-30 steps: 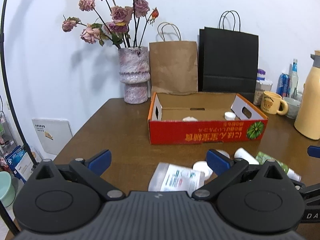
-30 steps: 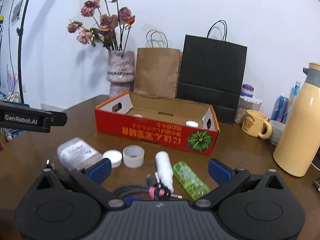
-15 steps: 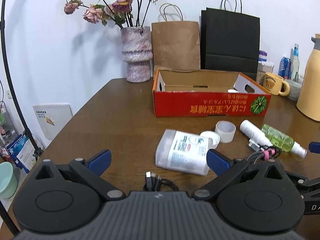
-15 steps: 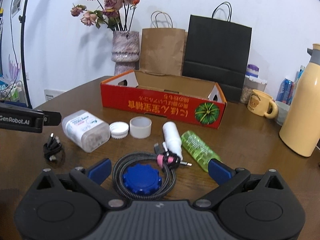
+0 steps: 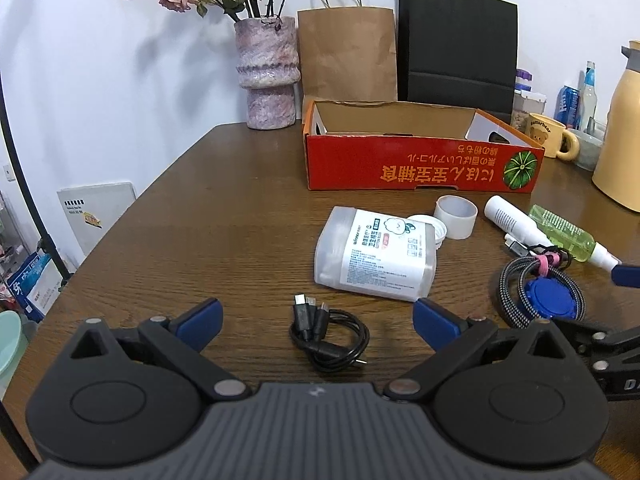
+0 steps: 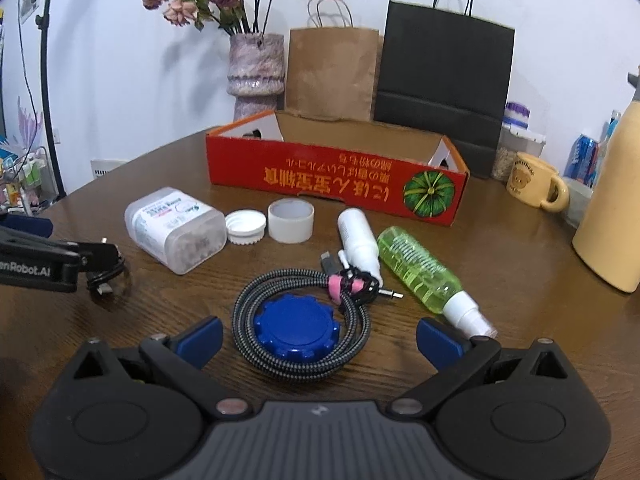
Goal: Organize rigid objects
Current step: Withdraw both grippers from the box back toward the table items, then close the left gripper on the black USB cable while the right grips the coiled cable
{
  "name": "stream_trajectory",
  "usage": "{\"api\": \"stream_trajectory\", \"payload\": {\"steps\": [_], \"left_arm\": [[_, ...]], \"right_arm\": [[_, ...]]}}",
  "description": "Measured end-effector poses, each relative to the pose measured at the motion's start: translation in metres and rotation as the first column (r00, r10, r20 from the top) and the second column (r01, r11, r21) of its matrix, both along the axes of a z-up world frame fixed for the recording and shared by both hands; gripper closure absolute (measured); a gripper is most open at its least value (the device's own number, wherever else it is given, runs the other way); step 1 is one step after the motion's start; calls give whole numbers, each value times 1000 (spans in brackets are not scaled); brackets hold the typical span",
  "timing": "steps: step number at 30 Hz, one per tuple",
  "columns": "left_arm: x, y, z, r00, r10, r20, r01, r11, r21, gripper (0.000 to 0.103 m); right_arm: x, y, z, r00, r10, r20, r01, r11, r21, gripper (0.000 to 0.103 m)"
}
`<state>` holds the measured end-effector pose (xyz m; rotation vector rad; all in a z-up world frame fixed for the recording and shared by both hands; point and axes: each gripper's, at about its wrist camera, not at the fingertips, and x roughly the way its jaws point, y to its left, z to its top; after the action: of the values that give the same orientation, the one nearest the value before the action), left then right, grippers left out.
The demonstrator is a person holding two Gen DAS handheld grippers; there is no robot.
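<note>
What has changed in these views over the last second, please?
Both tongs, left and right, drew back from the red box, bringing the black cable and blue lid into view between their open fingers. Nothing was grasped or released. The items on the table stayed put.

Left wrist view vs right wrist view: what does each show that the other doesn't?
Left wrist only: the whole small black cable between the open left gripper; on the right wrist view the left gripper mostly hides it.

Right wrist only: the open right gripper around the blue lid.

Both: red box, clear jar, white cap, green bottle, braided cable.
</note>
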<state>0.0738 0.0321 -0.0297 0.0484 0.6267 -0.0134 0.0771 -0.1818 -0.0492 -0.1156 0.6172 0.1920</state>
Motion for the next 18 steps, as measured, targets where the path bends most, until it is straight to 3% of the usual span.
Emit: {"api": "stream_trajectory", "payload": {"steps": [8,17,18], "left_arm": [[4,3,-2,1000,4,-10,-4,1000,-5,0],[6,2,-3,1000,7,-17,-7,1000,0,0],[6,2,-3,1000,8,-18,-8,1000,1,0]], "right_arm": [[25,12,-12,997,14,-74,-15,1000,-24,0],[43,12,-18,996,16,-89,-12,999,49,0],[41,12,-18,997,20,-78,-16,998,53,5]]}}
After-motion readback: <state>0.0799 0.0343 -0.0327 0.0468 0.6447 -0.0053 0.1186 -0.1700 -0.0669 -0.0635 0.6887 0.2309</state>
